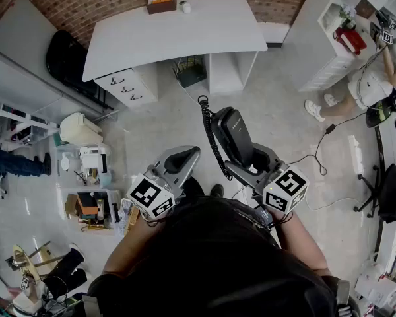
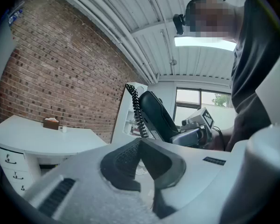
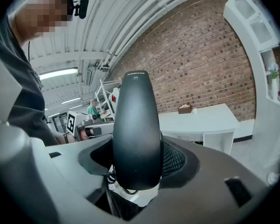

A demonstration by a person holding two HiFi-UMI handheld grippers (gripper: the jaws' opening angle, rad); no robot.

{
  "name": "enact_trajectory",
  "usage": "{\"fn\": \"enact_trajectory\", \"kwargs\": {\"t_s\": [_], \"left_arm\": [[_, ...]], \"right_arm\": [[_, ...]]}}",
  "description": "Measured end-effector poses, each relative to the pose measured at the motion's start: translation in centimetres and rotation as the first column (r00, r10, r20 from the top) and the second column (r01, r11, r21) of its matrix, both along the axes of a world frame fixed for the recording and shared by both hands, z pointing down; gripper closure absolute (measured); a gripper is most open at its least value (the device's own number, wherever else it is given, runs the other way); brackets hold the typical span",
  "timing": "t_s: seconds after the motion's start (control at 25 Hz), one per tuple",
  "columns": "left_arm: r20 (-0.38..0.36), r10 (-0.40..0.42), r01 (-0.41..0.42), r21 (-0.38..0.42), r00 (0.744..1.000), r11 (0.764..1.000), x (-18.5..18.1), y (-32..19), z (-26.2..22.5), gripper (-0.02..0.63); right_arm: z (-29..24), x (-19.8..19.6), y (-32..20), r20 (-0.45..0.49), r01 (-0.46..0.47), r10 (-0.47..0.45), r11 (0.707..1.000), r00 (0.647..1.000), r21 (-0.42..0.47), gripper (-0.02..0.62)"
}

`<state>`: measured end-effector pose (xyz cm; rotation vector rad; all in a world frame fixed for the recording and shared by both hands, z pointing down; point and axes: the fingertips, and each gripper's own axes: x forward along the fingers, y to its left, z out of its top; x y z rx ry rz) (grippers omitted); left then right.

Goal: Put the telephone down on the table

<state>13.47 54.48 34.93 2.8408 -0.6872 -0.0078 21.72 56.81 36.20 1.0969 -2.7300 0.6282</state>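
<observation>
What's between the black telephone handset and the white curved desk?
Only bare pale floor, head view; the black telephone handset is held short of the white curved desk.

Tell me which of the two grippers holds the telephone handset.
The right gripper: its jaws clamp the black handset. The left gripper has its jaws shut on nothing.

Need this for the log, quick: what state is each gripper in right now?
Left gripper: shut, nothing between its jaws.
Right gripper: shut on the handset.
</observation>
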Motion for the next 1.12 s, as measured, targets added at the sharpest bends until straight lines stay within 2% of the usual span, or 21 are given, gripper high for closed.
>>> {"fn": "enact_trajectory", "kwargs": {"t_s": [0.68,0.92,1.12], "left_arm": [[0.009,-0.028,0.028,-0.015,1.0,0.999,-1.7,-1.8,0.8,0.598],[-0.008,-0.031,0.03,-0.029,0.999,0.999,-4.0,-4.6,1.4,0.598],[-0.029,-0.038,0.037,-0.038,0.999,0.999,-7.6,-8.5,1.9,0.598]], "right_arm": [[-0.1,-1.4,-1.4,0.021,0.052,-0.052,0.999,0.998,-0.008,0.328],[0.2,-4.0,-4.3,0.019,0.061,-0.061,0.998,0.998,-0.026,0.328],[0.4,-6.6,-8.3,0.007,0.036,-0.036,0.999,0.999,-0.028,0.328]]}}
